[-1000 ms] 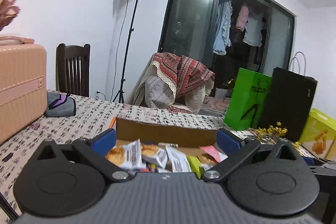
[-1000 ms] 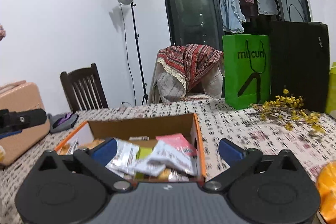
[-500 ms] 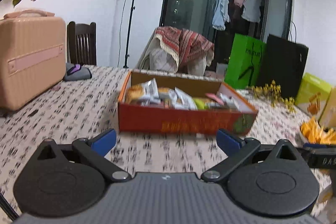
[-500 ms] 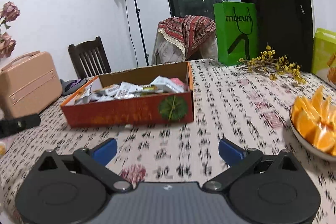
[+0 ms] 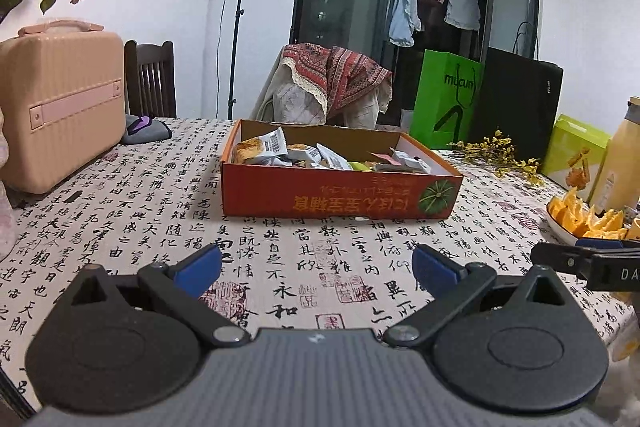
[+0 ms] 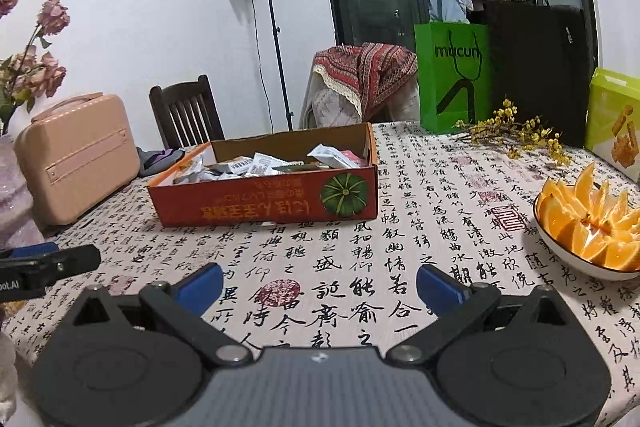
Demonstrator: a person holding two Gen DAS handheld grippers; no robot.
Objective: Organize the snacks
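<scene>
Receded cardboard snack box (image 5: 340, 189), rectangular.

Calligraphy-print table (image 5: 120, 211) holds snack box (image 5: 340, 193), suitcase (image 5: 60, 107), orange bowl (image 6: 588, 247).

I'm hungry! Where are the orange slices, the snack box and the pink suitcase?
orange slices (image 6: 592, 223): right wrist view, on a middle wedge.
snack box (image 6: 264, 205): right wrist view, red front wall.
pink suitcase (image 5: 60, 107): left wrist view, front face.

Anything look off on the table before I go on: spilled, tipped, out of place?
Nothing spilled or tipped. The snack packets lie in a loose, jumbled heap inside the orange box, whose printing faces us upside down. The orange slices sit in their bowl. Both grippers are open and empty.
</scene>
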